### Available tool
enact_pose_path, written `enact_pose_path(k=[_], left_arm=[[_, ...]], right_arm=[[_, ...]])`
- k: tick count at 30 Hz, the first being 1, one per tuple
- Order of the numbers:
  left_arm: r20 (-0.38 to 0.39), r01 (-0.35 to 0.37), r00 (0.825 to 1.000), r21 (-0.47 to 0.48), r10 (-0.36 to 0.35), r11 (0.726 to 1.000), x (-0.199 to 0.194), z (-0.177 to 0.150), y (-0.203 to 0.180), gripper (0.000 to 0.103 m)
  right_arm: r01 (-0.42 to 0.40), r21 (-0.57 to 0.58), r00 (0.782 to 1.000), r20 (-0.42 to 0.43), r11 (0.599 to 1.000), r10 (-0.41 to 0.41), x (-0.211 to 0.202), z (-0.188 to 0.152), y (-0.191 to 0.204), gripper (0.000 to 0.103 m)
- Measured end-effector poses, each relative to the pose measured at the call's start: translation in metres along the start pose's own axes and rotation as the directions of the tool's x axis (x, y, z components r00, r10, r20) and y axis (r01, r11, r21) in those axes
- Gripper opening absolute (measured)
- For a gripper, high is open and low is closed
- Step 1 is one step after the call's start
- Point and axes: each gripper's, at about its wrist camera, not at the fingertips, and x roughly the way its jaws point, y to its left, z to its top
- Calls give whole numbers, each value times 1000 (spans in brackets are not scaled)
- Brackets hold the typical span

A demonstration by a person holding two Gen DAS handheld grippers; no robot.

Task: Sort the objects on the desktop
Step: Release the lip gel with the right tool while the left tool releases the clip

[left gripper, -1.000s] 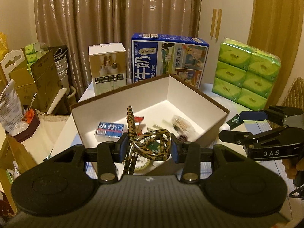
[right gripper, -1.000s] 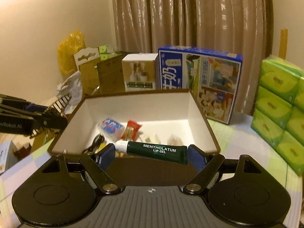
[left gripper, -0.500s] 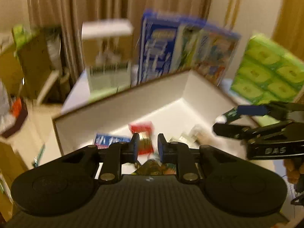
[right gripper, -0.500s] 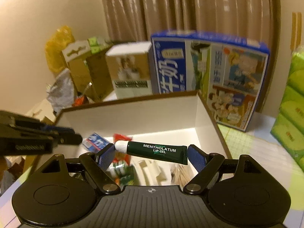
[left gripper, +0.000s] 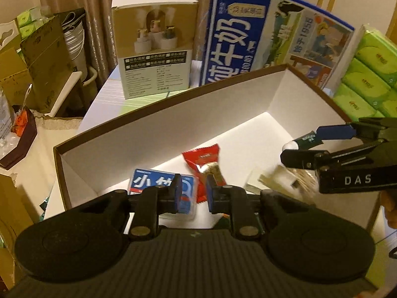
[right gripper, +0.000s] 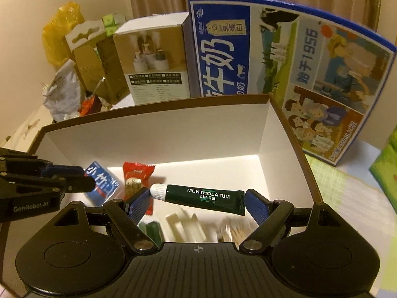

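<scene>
An open brown box [left gripper: 158, 109] with white inside walls [right gripper: 153, 134] holds a blue packet [left gripper: 145, 181], a red snack pack [left gripper: 202, 157] and several small items. My right gripper [right gripper: 198, 200] is shut on a dark green Mentholatum lip gel tube [right gripper: 206, 198], held crosswise above the box interior; it also shows in the left wrist view [left gripper: 307, 139]. My left gripper [left gripper: 191, 191] hovers over the box's near side with its jaws nearly together and nothing between them; it also shows in the right wrist view [right gripper: 82, 176].
A blue milk carton [left gripper: 268, 42] and a small white-and-tan box [left gripper: 153, 47] stand behind the brown box. Green tissue packs [left gripper: 372, 74] sit at the right. Cardboard boxes and bags [right gripper: 74, 57] crowd the left.
My left gripper let go of the patterned cord, which is out of sight now, and its jaws closed to a narrow gap. Both grippers moved forward over the box; the tube stays gripped.
</scene>
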Motion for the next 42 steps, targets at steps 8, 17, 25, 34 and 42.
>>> enact_pose_path(k=[8,17,25,34,42], left_arm=[[-20,-23,1000,-13,23,1000,13,7,9,16],[-60,-58,997,-47,55,997,30,9,15,34],[-61,-79,995,-55,76,995,30,10,12,65],[-42,-69,997,-38,68,997,16,8,0,77],[-5,-67,998,-17,66,998,-12,0,-15,81]], right_arm=[[0,-7,999,-33,1000,0,22,14,-1,80],[-22,-3,1000,7,1000,22,24,15,-7,100],[-51,-12,999,5,999,51,10,12,-8,101],[-64,-64,998,11,996,64,-21,-10,-1,101],[-45,-94,998,28,995,48,-47,-27,4,101]])
